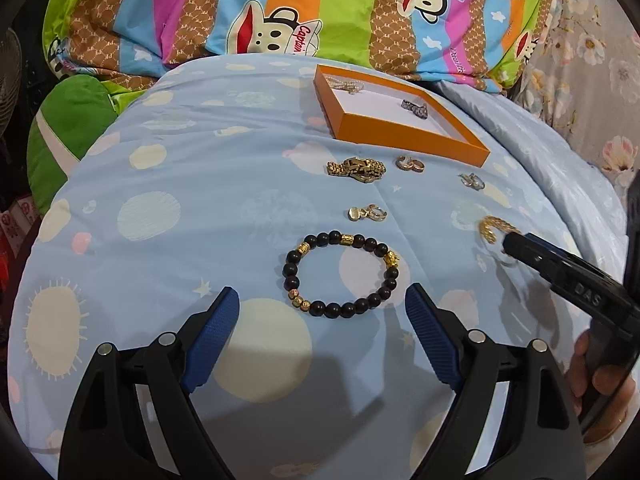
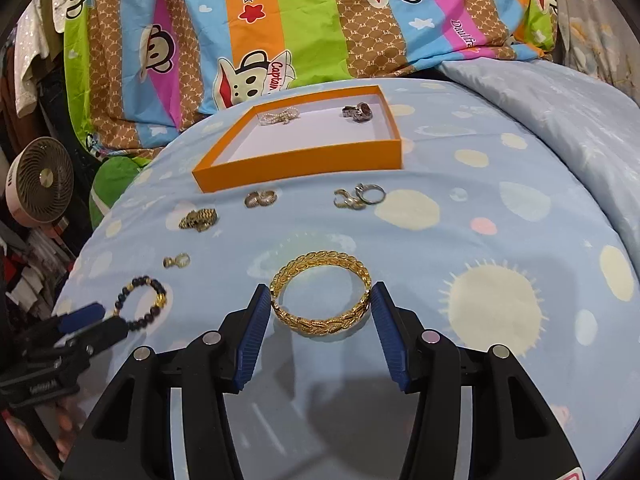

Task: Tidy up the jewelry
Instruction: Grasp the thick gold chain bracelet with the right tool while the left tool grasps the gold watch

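Note:
My left gripper (image 1: 322, 302) is open, its blue pads just short of a black-and-gold bead bracelet (image 1: 339, 274) lying on the blue bed sheet. My right gripper (image 2: 320, 300) is open, with its pads on either side of a gold braided bangle (image 2: 321, 298) that rests on the sheet. The bangle also shows in the left wrist view (image 1: 493, 229), partly hidden by the right gripper. An orange tray (image 2: 304, 162) at the back holds a pearl bow brooch (image 2: 280, 117) and a dark ring (image 2: 357, 112).
Loose on the sheet before the tray lie a gold watch band (image 1: 356, 169), small hoop earrings (image 1: 410, 163), silver rings (image 2: 360, 197) and a small pendant (image 1: 366, 213). A striped cartoon quilt (image 2: 280, 20) lies behind. A small fan (image 2: 40, 182) stands at the left.

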`<state>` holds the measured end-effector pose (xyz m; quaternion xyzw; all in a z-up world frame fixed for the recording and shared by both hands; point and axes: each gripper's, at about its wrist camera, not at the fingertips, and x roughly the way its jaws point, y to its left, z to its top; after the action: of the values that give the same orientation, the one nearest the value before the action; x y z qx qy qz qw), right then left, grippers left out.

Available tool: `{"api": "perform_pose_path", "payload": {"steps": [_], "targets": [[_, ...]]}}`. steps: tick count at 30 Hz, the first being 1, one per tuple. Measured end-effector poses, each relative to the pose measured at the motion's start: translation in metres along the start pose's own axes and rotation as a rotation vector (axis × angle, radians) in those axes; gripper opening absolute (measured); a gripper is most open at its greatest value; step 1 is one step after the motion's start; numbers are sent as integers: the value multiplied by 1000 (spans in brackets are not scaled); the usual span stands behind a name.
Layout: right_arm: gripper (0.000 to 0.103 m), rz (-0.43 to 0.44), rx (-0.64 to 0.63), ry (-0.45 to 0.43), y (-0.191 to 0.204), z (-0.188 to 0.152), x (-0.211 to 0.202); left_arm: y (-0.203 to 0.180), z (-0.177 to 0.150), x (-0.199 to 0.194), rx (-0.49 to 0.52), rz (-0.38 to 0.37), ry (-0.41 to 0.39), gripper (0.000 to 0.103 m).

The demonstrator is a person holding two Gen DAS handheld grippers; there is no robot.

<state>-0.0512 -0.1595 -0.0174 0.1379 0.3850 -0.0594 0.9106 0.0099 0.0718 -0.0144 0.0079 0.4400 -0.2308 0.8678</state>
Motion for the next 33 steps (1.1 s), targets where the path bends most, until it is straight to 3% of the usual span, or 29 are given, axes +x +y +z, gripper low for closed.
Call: {"api": "perform_pose_path", "payload": {"steps": [5,11,23,29,33], "targets": [[51,5,11,0,-6,-5,-5,-3,11,5,2,44,-8,83],[51,17,27,3,-8,-4,-3,-10,47,23,11,59,-8,83],[51,30,77,7,-18,7,7,-45,86,87,43,91,55,81],[51,41,86,26,-20,8,10,-48,87,90,52,118,30,66],[51,37,77,29,-18,6,9,-45,84,86,47,111,15,46]]}}
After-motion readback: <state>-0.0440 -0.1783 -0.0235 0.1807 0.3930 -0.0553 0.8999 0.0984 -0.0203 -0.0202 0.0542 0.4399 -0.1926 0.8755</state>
